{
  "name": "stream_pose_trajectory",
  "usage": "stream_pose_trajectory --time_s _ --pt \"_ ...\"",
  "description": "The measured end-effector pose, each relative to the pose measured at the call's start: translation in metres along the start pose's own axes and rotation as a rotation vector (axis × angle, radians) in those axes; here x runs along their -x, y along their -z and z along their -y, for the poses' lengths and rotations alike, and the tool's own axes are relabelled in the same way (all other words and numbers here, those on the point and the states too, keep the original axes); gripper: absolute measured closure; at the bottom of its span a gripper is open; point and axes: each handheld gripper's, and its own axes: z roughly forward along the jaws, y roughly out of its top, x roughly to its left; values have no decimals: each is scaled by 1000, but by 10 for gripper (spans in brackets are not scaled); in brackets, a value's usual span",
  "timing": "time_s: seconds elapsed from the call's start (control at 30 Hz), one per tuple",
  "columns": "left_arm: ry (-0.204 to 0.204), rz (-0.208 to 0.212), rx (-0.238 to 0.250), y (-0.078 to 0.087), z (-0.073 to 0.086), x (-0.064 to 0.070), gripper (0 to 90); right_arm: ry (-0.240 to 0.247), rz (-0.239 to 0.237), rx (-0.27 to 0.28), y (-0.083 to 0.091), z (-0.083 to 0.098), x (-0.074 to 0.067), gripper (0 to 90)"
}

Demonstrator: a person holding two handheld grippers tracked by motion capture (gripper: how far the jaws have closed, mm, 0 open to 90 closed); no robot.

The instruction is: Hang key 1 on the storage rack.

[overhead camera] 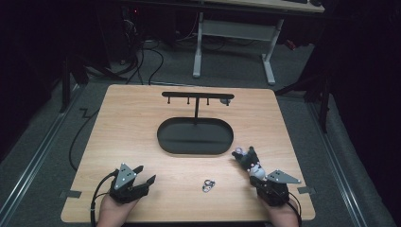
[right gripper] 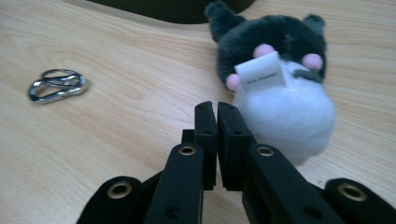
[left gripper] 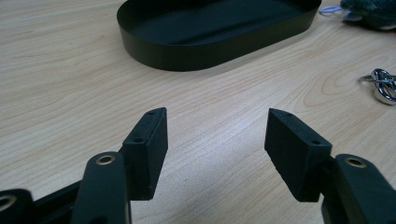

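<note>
Nearest the high camera are your two hands at the table's near edge. Your left gripper [overhead camera: 142,176] rests on the wood with its jaws spread wide and nothing between them. Your right gripper [overhead camera: 257,176] sits just behind the plush toy [overhead camera: 249,161], a dark and white stuffed animal lying on the table [overhead camera: 123,123] near the right end of the black oval tray [overhead camera: 195,136]. A small metal carabiner [overhead camera: 208,185] lies on the wood between your hands. A black T-shaped hook stand [overhead camera: 197,97] rises from the far side of the tray.

In the left gripper view, your jaws stand wide apart over bare wood, empty. The tray [left gripper: 187,51] lies ahead of them, the carabiner [left gripper: 383,85] off to the right, and a bit of the plush toy [left gripper: 371,11] at the top right corner.

In the right gripper view, your jaws are all but closed, a thin slit between the pads, gripping nothing. The plush toy [right gripper: 280,93] lies just ahead and to the right, its white body close beside the jaw tips, a white label on it. The carabiner [right gripper: 57,86] lies to the left.
</note>
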Motion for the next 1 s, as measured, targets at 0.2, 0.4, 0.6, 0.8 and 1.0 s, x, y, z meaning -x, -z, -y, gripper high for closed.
stream_pose_trajectory --time_s 0.2,0.4,0.6,0.8,1.0 --pt "-1 -3 -3 1 1 0 401 35 -46 9 -3 -2 -5 842" --pt "9 -14 2 4 3 -2 401 55 -59 3 -7 -3 -7 842" --pt "12 -20 1 6 4 -3 400 52 -71 -7 -10 -4 -7 825" --pt "15 -25 2 7 4 -3 401 45 -97 -1 -8 -5 -7 766" --pt "27 -33 14 10 3 -6 398 37 -73 93 36 -22 0 697"
